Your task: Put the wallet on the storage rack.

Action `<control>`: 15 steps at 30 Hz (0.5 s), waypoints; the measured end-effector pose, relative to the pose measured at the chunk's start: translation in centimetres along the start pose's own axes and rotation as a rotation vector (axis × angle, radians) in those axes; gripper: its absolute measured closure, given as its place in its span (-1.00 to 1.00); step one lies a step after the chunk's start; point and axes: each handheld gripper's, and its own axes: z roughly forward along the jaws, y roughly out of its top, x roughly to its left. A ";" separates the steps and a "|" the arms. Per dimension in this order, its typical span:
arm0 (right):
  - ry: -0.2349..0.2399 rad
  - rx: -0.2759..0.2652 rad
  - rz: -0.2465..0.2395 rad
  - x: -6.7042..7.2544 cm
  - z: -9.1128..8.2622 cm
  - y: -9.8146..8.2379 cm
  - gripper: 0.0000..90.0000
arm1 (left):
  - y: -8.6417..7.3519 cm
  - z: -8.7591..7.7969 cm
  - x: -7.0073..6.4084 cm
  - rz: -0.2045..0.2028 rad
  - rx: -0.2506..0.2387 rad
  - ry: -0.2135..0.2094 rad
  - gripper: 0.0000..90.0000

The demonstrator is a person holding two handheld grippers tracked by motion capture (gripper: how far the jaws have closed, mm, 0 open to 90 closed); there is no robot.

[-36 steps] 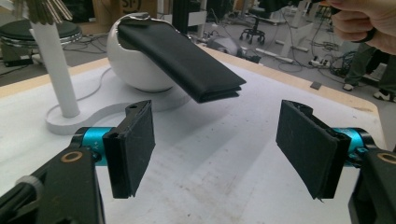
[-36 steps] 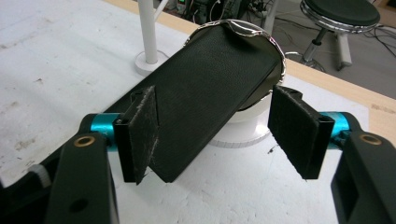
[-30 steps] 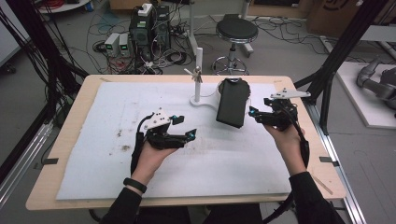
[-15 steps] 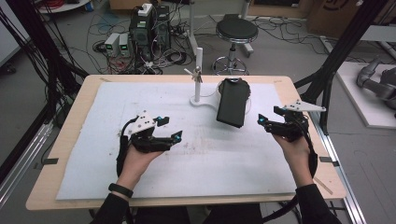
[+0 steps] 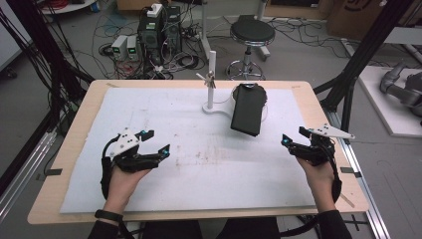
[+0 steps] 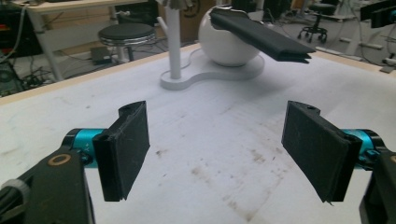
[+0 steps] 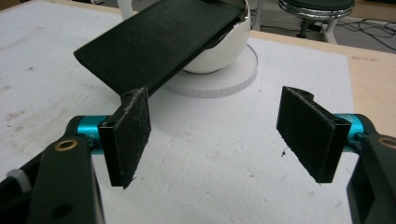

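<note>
Left gripper (image 5: 155, 144): black two-jaw tool with turquoise fittings and a grey three-cornered plate on top, held in the person's left hand (image 5: 122, 177) near the table's left edge, toward the near side. Jaws spread wide, just been opening, nothing between them; bare white surface seen through the gap in the left gripper view (image 6: 215, 149). Pads (image 6: 128, 144) black, flat, clear of any contact.

Right gripper (image 5: 291, 138): same build, held in the right hand (image 5: 318, 172) close to the table's right edge, near side. Jaws likewise spread apart, just been opening, nothing pinched; in the right gripper view (image 7: 215, 140) only white mat between the pads (image 7: 133, 130).

Flat black rectangular leather-look case (image 5: 247, 108): resting tilted on a white round ball-shaped holder (image 6: 224, 44), upper end on the ball near the table's far edge, lower end overhanging toward the near side, clear of the mat. Located right of centre, well apart from both grippers. Not touched by either tool.

White stand base (image 5: 214, 107) with slim upright white post (image 5: 211, 74): just left of the case, by the far edge, ball holder seated on the same base.

White foam mat (image 5: 199, 169): covering most of the light wooden table (image 5: 69, 149), faint brown stains around the middle.

Round black stool (image 5: 252, 32) and tangled cables on the floor beyond the far edge.
</note>
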 end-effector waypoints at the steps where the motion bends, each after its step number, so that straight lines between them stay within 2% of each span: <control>1: 0.001 0.005 -0.002 0.0 0.0 -0.1 -0.41 | -0.1 -0.2 0.1 -0.003 0.000 0.009 -0.48; 9: -0.038 -0.001 -0.038 0.1 -0.1 -1.1 -0.42 | -0.3 -1.5 0.8 0.008 -0.010 0.043 -0.49; 15: -0.053 0.018 -0.017 -0.6 0.4 -1.8 -0.44 | -0.9 -2.0 1.6 -0.010 -0.008 0.067 -0.49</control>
